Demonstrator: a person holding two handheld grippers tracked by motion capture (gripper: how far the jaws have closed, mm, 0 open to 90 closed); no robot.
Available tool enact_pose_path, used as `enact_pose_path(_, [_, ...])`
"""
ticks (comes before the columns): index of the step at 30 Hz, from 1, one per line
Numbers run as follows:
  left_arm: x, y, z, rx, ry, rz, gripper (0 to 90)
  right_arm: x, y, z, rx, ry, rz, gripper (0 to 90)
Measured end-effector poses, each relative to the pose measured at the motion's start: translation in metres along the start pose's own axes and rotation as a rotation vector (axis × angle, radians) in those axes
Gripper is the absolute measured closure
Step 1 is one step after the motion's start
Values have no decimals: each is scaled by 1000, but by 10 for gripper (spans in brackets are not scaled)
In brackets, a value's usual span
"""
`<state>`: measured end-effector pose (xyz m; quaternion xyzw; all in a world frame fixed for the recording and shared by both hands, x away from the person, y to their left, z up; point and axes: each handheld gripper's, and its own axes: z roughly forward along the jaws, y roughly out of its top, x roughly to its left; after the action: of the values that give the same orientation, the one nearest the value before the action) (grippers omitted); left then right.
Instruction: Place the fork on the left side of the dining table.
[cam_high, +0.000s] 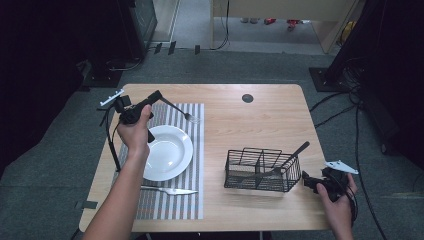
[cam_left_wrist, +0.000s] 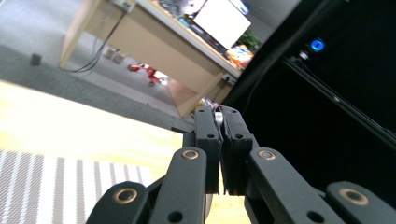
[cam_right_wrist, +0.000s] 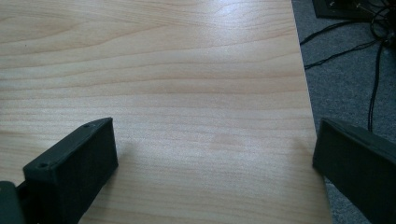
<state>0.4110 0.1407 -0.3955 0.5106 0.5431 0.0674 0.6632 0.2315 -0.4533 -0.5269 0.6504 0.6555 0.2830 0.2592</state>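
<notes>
My left gripper (cam_high: 158, 95) is raised over the far left of the table and is shut on the handle of a metal fork (cam_high: 184, 113). The fork slants down to the right, its tines over the striped placemat (cam_high: 192, 150). In the left gripper view the jaws are pressed together with a sliver of metal, the fork (cam_left_wrist: 218, 117), between their tips, which mark my left gripper (cam_left_wrist: 222, 115). A white plate (cam_high: 170, 167) lies on the placemat, and a knife (cam_high: 170, 190) lies in front of it. My right gripper (cam_high: 306, 181) (cam_right_wrist: 212, 130) stands open and holds nothing, low by the table's right edge.
A black wire basket (cam_high: 235, 172) stands right of the placemat and holds a dark-handled utensil (cam_high: 296, 151). A round cable hole (cam_high: 247, 98) sits near the far edge. Bare wood (cam_right_wrist: 187, 70) lies ahead of my right gripper, with cables (cam_right_wrist: 369, 60) on the floor beyond the table's edge.
</notes>
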Motion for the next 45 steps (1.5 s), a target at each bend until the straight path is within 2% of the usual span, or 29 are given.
enact_pose_path(1, [12,-2,3,5,15,-32,887,0,0,0,0,0,0,0])
enact_pose_path(4, [27,-4,7,7,39,-73,887,0,0,0,0,0,0,0])
enact_pose_path(6, [32,-5,8,6,46,-85,887,0,0,0,0,0,-1,0])
enact_pose_path(7, [40,-6,11,10,74,-97,888,0,0,0,0,0,0,0])
enact_pose_path(8, [40,-6,11,10,74,-97,887,0,0,0,0,0,0,0])
enact_pose_path(9, [48,-9,14,11,95,-106,887,0,0,0,0,0,0,0])
enact_pose_path(10, [48,-9,14,11,95,-106,887,0,0,0,0,0,0,0])
enact_pose_path(11, [57,-11,16,10,105,-133,888,0,0,0,0,0,0,0])
enact_pose_path(12, [57,-11,16,10,105,-133,887,0,0,0,0,0,0,0])
enact_pose_path(13, [65,-12,18,8,110,-162,888,0,0,0,0,0,-1,0])
enact_pose_path(14, [65,-12,18,8,110,-162,888,0,0,0,0,0,0,0])
enact_pose_path(17, [77,-15,22,0,117,-217,888,0,0,0,0,0,0,0])
enact_pose_path(18, [77,-15,22,0,117,-217,888,0,0,0,0,0,0,0])
enact_pose_path(19, [83,-16,25,-9,116,-250,888,0,0,0,0,0,-1,0])
enact_pose_path(24, [91,-18,29,-26,130,-268,888,0,0,0,0,0,0,0])
enact_pose_path(26, [97,-22,33,-27,143,-291,888,0,0,0,0,0,0,0])
enact_pose_path(33, [104,-24,34,-8,199,-285,887,0,0,0,0,0,0,0])
enact_pose_path(37, [108,-24,31,10,210,-292,882,0,0,0,-1,0,0,0])
enact_pose_path(39, [110,-24,31,31,248,-268,864,0,0,0,0,0,0,0])
enact_pose_path(41, [112,-23,30,62,293,-226,829,0,0,0,0,0,0,0])
enact_pose_path(42, [112,-23,30,62,293,-226,814,0,0,0,0,0,0,0])
enact_pose_path(43, [114,-23,30,88,327,-197,797,0,0,0,-1,0,0,0])
enact_pose_path(45, [115,-22,30,110,353,-166,771,0,0,0,-1,0,0,0])
